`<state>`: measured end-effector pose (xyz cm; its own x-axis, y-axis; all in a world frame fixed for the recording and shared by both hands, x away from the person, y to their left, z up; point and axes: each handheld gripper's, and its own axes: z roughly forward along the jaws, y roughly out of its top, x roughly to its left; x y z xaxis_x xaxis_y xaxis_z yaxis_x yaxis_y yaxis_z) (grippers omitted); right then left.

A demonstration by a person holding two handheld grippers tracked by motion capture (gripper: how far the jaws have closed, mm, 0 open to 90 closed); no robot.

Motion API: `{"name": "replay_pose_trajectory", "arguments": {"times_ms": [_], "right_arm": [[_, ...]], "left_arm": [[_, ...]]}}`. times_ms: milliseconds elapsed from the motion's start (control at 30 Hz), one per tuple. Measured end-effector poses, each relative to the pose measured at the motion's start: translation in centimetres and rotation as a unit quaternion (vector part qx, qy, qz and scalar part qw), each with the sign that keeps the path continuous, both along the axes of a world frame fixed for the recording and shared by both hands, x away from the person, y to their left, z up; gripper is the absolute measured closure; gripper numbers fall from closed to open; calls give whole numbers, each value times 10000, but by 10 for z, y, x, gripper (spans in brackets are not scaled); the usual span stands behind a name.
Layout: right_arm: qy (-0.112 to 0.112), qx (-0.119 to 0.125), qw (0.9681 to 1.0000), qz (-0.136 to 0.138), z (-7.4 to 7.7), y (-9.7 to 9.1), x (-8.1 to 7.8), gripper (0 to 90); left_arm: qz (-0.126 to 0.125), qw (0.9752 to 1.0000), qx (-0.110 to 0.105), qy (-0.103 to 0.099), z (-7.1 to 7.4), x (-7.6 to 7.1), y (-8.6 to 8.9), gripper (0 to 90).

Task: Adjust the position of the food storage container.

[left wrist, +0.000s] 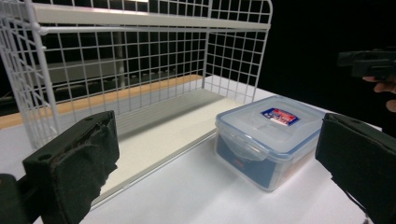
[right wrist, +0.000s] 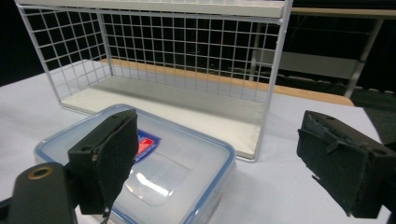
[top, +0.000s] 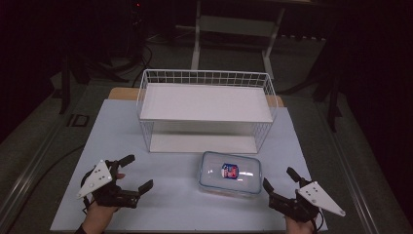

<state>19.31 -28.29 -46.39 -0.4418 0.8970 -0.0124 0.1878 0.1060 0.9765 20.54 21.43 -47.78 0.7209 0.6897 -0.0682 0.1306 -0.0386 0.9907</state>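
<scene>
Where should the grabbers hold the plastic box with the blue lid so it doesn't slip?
Probably by its two short ends, one gripper on each. The plastic box lies flat on the table, closed, and looks too wide for one pair of jaws. The left gripper and right gripper stand open on either side of it, so each could come in level from its own side, under the lid's rim.

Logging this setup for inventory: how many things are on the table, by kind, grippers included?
Wire racks: 1, rack
Lidded plastic boxes: 1, box
Grippers: 2, left gripper and right gripper, both open and empty
Total: 4
</scene>
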Motion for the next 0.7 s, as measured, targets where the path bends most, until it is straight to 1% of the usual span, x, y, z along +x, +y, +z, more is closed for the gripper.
{"name": "replay_pose_trajectory", "arguments": {"times_ms": [67, 200, 333, 400, 433, 567, 600, 667, 700], "right_arm": [[-12, 1, 10000, -22, 2, 0, -1, 119], [-133, 35, 9999, -31, 6, -1, -3, 118], [-206, 76, 9998, 10, 10, 0, -3, 118], [-193, 72, 9998, 45, 12, 0, -2, 118], [-166, 136, 9997, 100, 13, -1, 0, 118], [-146, 140, 9997, 119, 15, -1, 4, 118], [-75, 101, 9997, 227, 17, 1, 10, 118], [-37, 87, 9996, 271, 17, 1, 12, 117], [63, 137, 9994, 298, 18, 2, 18, 118]], "left_arm": [[2, 10000, -14, -32, 0, -1, 0, 0], [-45, 10000, -50, -71, 2, -3, 1, 0], [-54, 9999, -53, -128, 2, -5, 0, 0], [-66, 9999, -17, -99, 1, -4, 0, 0], [-65, 9999, -19, -89, 1, -4, 0, 0], [-82, 9999, -56, -78, 0, -3, 0, 0], [-78, 9999, -55, -85, 0, -3, -1, 0], [-94, 9999, -40, -74, 0, -3, -1, 0], [-91, 9999, -31, -68, -1, -3, -1, 0]]}}
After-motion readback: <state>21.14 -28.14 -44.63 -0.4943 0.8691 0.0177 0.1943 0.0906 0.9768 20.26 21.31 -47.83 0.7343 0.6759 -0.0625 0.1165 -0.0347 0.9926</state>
